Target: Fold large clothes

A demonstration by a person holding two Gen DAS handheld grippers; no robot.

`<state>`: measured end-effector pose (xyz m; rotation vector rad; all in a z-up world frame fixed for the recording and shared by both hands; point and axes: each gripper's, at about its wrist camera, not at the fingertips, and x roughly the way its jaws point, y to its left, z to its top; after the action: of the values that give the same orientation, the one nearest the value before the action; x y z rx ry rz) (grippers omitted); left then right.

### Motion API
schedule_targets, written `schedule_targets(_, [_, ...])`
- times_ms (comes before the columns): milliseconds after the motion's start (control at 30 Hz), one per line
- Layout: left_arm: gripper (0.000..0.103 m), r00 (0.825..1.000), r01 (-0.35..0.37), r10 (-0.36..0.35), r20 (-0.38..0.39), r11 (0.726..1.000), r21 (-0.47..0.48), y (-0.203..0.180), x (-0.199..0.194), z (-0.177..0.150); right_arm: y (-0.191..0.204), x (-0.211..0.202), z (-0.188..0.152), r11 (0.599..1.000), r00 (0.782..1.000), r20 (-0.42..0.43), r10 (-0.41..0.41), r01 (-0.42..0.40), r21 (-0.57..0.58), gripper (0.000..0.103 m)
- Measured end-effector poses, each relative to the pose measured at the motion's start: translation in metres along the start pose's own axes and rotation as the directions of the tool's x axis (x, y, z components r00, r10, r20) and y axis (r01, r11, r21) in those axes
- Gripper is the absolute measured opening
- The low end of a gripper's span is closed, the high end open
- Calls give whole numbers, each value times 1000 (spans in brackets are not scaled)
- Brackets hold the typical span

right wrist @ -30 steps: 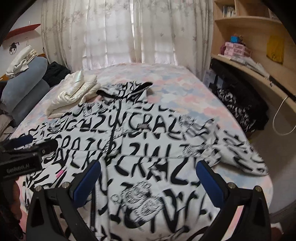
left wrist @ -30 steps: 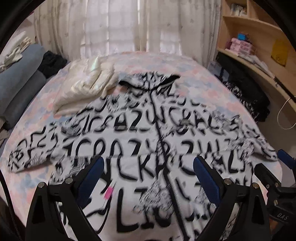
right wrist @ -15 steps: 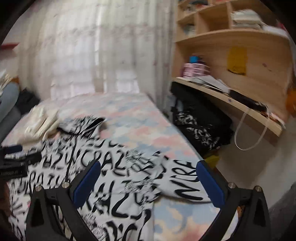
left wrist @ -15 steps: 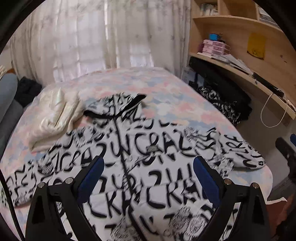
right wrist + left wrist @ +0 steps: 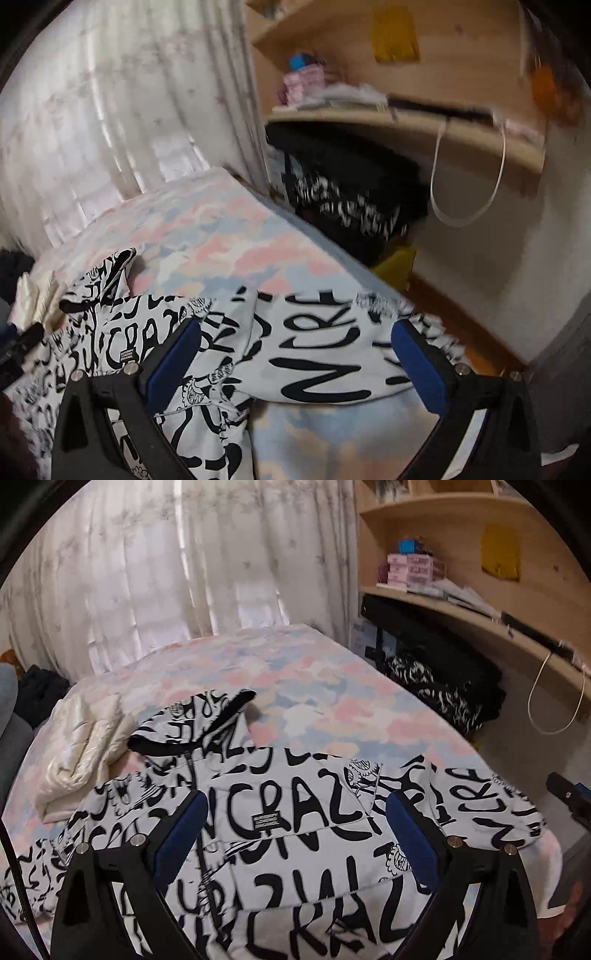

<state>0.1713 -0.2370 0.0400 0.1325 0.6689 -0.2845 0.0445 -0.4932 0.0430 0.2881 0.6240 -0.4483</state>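
The black-and-white lettered jacket (image 5: 295,812) is lying spread across the lower half of the frame on the pastel bed (image 5: 314,686); the left gripper (image 5: 295,834) and right gripper (image 5: 295,358) are hovering over it, fingers spread wide, gripping nothing.

The lower part of the printed jacket (image 5: 295,830) is cut off by the frame edge, and the shelf items (image 5: 314,83) are blurred.
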Motion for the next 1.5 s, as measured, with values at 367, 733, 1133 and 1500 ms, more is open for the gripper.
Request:
schedule_targets(367, [96,989,55,-67,-131,994,-90,-36,97,-27,-110,89,-43,902,970,-237,60,49,429,85])
schedule_targets(733, [96,986,85,-97,-135,992,-90,-55,116,-58,-149,76,-68,715,969,-210,129,55,697,80])
schedule_targets(1133, [93,986,89,-101,-130,992,-95,-36,97,-38,-158,126,-60,710,963,-247,108,100,697,37])
schedule_targets(1500, [88,1000,-24,24,-5,941,-337,105,29,-31,64,23,61,862,877,42,478,-478,171,8])
